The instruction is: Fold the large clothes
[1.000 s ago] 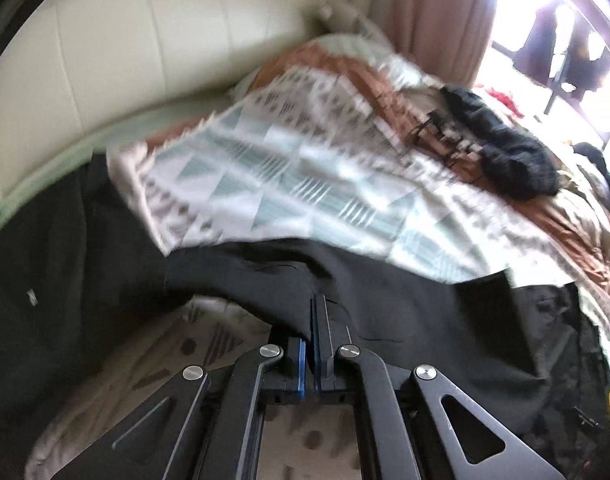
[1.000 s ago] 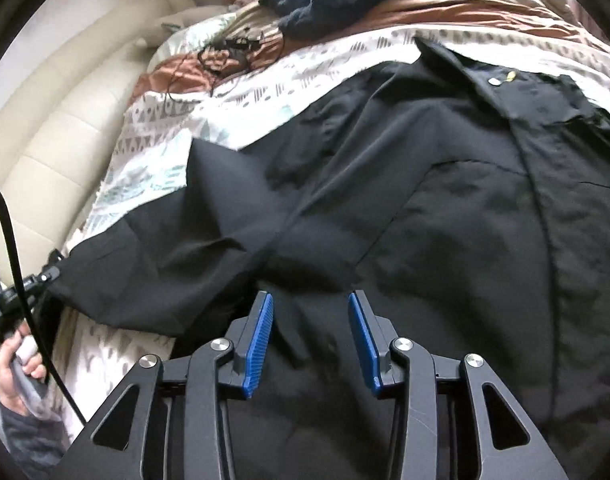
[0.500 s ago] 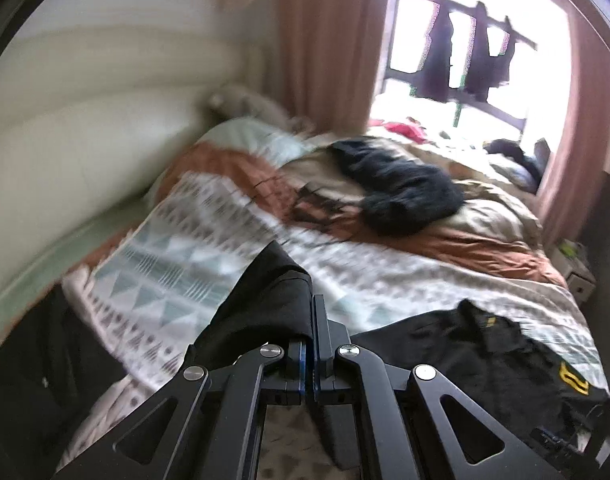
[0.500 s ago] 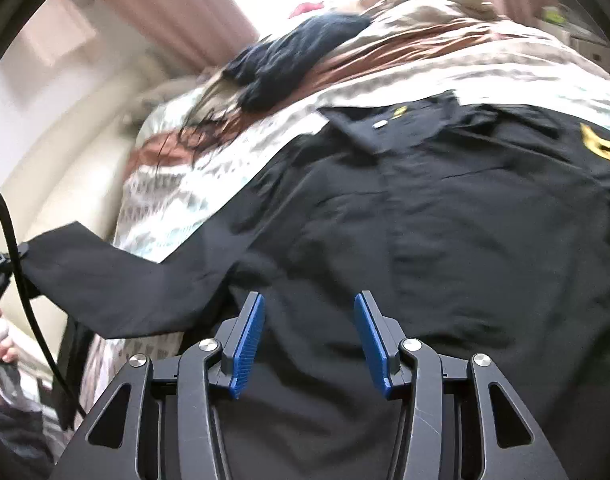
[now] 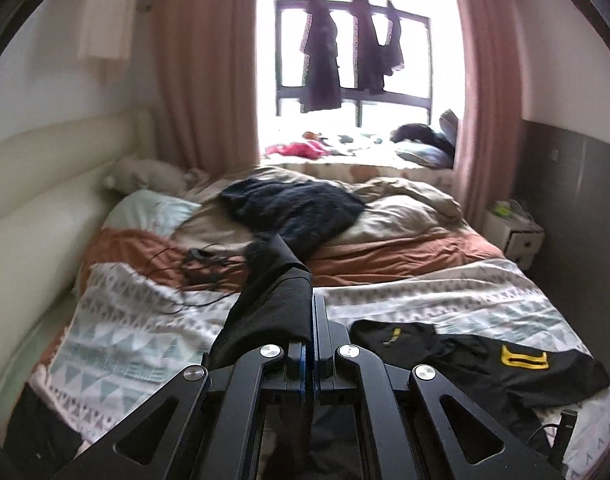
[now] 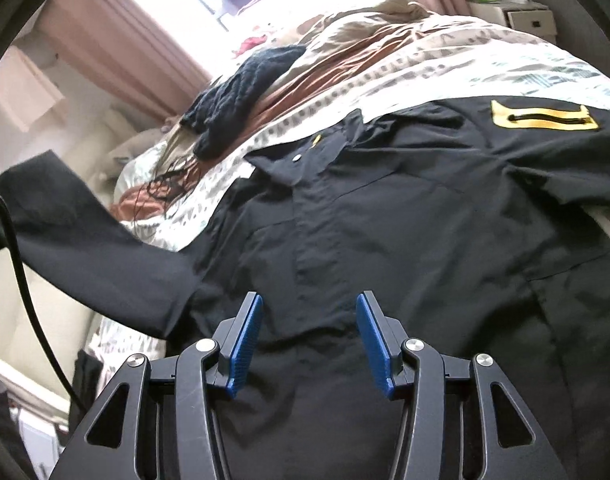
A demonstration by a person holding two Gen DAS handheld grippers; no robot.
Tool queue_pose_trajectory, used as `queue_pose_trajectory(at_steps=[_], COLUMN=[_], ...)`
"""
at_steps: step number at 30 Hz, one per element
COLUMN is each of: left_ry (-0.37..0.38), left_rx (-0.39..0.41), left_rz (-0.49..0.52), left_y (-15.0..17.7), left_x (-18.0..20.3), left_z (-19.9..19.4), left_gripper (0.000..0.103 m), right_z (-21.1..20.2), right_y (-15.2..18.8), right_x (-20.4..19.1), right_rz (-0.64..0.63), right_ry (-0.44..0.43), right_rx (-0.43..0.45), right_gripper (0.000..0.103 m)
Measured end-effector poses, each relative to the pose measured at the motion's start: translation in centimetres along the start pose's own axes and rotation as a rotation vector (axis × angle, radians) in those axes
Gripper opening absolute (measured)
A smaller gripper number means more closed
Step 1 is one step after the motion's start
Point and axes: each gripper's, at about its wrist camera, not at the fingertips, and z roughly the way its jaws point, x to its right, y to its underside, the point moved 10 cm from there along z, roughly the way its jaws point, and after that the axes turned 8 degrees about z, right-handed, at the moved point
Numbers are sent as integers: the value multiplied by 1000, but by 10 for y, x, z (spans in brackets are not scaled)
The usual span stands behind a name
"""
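So a black uniform shirt (image 6: 405, 216) is spread front-up on the patterned blanket (image 5: 145, 320) at the near end of the bed, collar pointing toward the far side, with a yellow shoulder patch (image 6: 543, 118) showing near its right edge. One sleeve (image 5: 273, 304) is pinched tight in the left gripper (image 5: 311, 320), whose jaws are clamped fully together on the fabric, and it's held up off the bed, so the cloth drapes down on the left of the fingers. From the right wrist view that same sleeve is seen stretched out to the left in the air, clear of the blanket. The right gripper (image 6: 307, 336) is hovering over the lower middle of the shirt, roughly over the button placket, with its blue pads (image 6: 245, 344) spread apart and nothing caught between them. Whether the pads are actually brushing the cloth can't be told from this angle. Farther up the bed a dark knitted sweater (image 5: 293, 208) is lying on the crumpled beige duvet (image 5: 405, 204), and a tangle of black cable (image 5: 201, 264) is sitting on the rust-coloured sheet just left of it. Pink curtains (image 5: 209, 72) are hung at the far window, with dark clothes (image 5: 325, 60) on the rail outside.
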Motion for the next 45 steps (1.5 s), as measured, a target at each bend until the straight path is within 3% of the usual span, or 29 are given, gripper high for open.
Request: queue_pose_trajectory(at_steps=[4,10,16,20,23,25,26,29,35,40,45], left_ry=[49,119,218,320,418,482,502,544,580,527,404], left_rx=[-25,-64,-122,-222,-334,-395,-406,-442,-511,-525,-487], left_rz=[43,95,120,146,183,175,165,128,59,15,-9], left_y=[-5,-1,24,60,102,131,139,159,189,209,220], left_x=[48,112,183,238,280,299,304,307,277,230,165], left_z=[19,52,94,122,138,142,143,142,131,124,111], left_gripper=[1,1,1,3,28,66,69,70,76,78,78], right_z=[-8,-2,-8,-15,-22,-25,-26,-28,-23,-15,-4], right_y=[-14,-24,-36,-46,-49,-51,-52,-54,-53,-46,-37], right_x=[15,53,90,113,136,146,148,155,143,123,94], right_rz=[28,99,187,235,297,320,325,340,293,242,156], right_ry=[-6,18,60,47,69,76,82,93,93,89,92], right_rx=[24,-14,-1,19,38,41,44,50,40,21,-1], right_gripper=[50,50,50,50,50,50,50,50,50,50,50])
